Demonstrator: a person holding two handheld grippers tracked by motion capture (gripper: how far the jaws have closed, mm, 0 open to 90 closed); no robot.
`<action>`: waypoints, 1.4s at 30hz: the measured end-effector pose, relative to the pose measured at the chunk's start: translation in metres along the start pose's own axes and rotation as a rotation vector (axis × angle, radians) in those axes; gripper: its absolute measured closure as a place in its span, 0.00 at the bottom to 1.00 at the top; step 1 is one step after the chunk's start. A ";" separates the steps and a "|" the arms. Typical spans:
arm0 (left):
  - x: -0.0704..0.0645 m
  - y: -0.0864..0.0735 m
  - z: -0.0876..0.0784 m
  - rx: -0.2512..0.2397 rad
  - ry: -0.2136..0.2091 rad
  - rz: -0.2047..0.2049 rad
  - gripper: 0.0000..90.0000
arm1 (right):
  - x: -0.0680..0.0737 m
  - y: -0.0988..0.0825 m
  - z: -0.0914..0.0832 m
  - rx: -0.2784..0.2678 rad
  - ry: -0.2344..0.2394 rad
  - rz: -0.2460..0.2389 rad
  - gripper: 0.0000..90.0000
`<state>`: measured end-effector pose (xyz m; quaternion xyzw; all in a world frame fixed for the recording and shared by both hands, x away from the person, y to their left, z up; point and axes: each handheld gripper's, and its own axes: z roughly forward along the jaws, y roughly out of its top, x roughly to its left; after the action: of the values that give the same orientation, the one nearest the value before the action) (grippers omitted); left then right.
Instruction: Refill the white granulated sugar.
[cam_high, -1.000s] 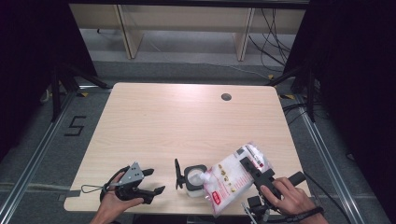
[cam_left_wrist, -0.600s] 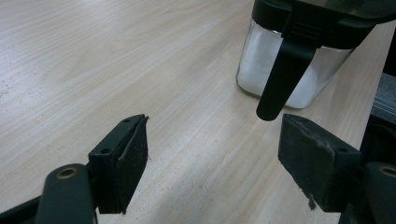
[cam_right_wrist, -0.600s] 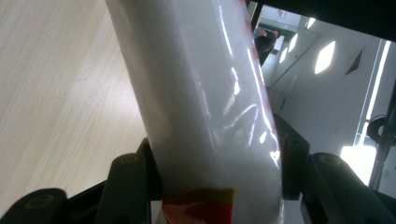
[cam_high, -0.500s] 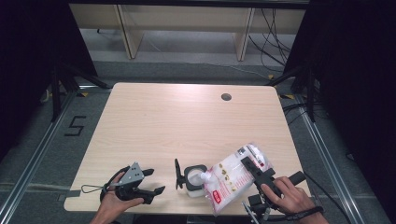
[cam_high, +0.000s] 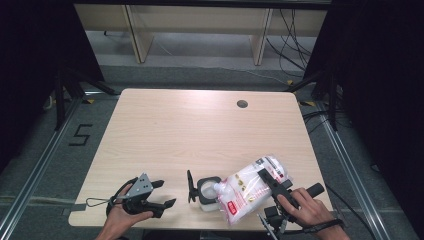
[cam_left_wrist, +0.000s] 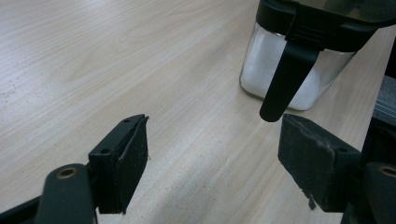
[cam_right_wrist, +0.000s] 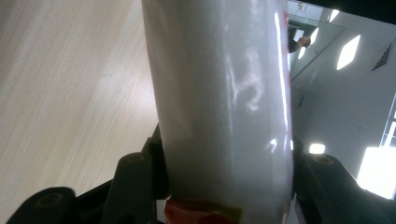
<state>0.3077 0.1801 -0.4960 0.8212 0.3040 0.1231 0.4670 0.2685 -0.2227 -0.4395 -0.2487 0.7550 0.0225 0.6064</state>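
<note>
Two hand-held grippers were seen at the near edge of the table (cam_high: 165, 130). The right hand-held gripper (cam_high: 272, 182) was clamped on a white bag (cam_high: 250, 187), its jaws having just closed further; the bag was tilted toward a lidded jar (cam_high: 207, 192) at its nine o'clock. The left hand-held gripper (cam_high: 160, 192) was held with jaws apart and nothing between them, at the jar's nine o'clock, near but not touching.

A pale wooden worktop (cam_high: 200, 130) stands on grey floor (cam_high: 200, 75). Behind the worktop runs a light shelf unit (cam_high: 195, 22); black curtains (cam_high: 370, 75) flank it.
</note>
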 end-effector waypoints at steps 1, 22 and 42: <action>0.000 0.000 0.000 0.001 0.001 0.002 0.26 | 0.001 0.000 0.001 0.004 0.000 0.001 0.62; -0.001 0.000 0.000 -0.014 -0.005 -0.012 0.26 | 0.011 -0.003 0.013 -0.029 0.052 0.052 0.65; 0.000 0.000 0.001 0.002 -0.002 0.005 0.26 | 0.036 -0.023 0.008 -0.197 0.142 0.501 0.66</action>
<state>0.3082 0.1796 -0.4960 0.8226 0.3017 0.1232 0.4660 0.2795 -0.2531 -0.4687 -0.1130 0.8277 0.2272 0.5005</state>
